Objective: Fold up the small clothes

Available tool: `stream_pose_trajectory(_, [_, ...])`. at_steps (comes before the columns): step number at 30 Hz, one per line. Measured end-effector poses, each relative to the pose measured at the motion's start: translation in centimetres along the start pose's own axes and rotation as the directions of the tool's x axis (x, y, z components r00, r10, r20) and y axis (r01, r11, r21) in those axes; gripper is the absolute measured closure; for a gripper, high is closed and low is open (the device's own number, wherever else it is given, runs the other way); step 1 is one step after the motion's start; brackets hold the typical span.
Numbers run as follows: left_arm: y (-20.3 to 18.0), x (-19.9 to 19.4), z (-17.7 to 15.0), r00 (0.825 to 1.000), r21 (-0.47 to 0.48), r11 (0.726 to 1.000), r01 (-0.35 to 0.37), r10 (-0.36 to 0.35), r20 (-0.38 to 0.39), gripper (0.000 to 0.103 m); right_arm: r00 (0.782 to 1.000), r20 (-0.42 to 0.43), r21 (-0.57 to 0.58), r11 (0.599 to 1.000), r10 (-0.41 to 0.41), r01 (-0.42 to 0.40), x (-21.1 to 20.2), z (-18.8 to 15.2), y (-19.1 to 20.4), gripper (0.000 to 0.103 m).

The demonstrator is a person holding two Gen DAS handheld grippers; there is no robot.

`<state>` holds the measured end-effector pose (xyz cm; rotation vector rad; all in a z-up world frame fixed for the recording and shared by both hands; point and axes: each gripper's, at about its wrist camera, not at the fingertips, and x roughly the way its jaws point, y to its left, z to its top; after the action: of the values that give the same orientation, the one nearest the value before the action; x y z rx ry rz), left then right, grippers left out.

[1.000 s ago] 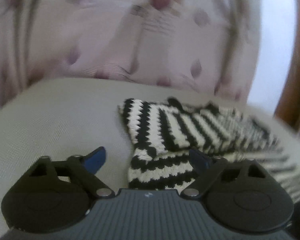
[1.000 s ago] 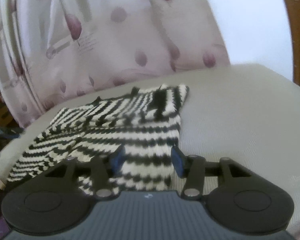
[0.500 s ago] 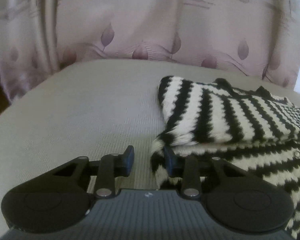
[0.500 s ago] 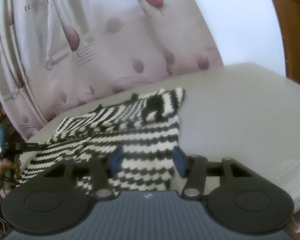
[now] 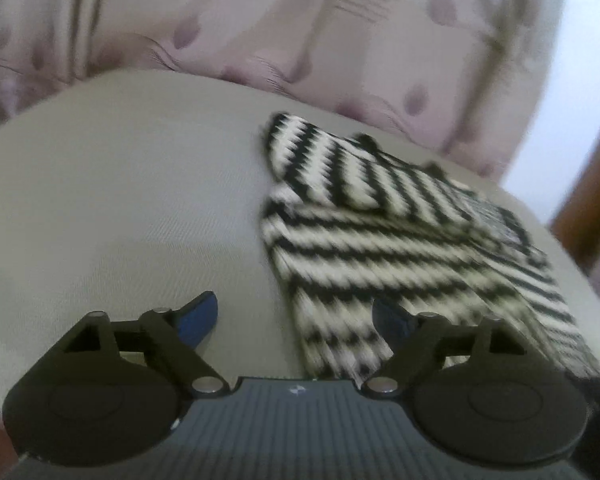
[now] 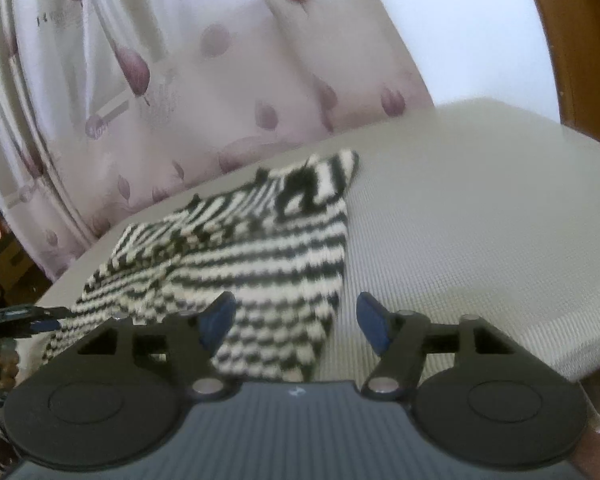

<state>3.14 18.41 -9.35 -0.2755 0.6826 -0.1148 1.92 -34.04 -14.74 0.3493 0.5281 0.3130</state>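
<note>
A black-and-white striped knit garment (image 5: 384,240) lies on a grey cushion (image 5: 120,200), with its upper part folded over on itself. My left gripper (image 5: 296,316) is open and empty, its jaws astride the garment's near left corner. In the right wrist view the same garment (image 6: 240,252) lies to the left on the cushion (image 6: 480,216). My right gripper (image 6: 296,316) is open and empty, its jaws astride the garment's near right corner.
A pink curtain with leaf prints (image 5: 260,32) hangs behind the cushion and shows in the right wrist view (image 6: 160,80). A brown wooden frame (image 6: 572,40) stands at the right. The left gripper's tip (image 6: 32,318) shows at the far left.
My left gripper was nearly closed at the garment's left edge half a second ago and has opened wide. My right gripper has opened wider. Both views have shifted slightly.
</note>
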Motion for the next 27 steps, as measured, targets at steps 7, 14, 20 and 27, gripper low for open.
stream_pose_trajectory(7, [-0.2,-2.8,-3.3,0.991,-0.044,0.990,0.133,-0.134,-0.020,0.010,0.999,-0.052,-0.026,1.000,-0.008,0.006,0.5,-1.7,0.9,0.042])
stream_pose_trajectory(14, [1.6,-1.0,-5.0,0.965,-0.290,0.934,0.210,-0.245,-0.089,0.037,0.992,-0.121,-0.046,0.998,0.032,-0.038,2.5,-3.1,3.1,0.084])
stream_pose_trajectory(20, [3.1,-1.6,-4.4,0.955,-0.317,0.922,0.222,-0.271,-0.122,0.094,1.000,-0.015,0.029,0.999,0.019,-0.019,-1.4,-1.0,0.7,0.089])
stream_pose_trajectory(27, [2.3,-1.8,-4.2,0.961,-0.202,0.958,0.205,-0.236,-0.145,0.065,0.995,-0.088,0.042,0.998,0.040,-0.036,-2.2,-0.4,-0.8,0.086])
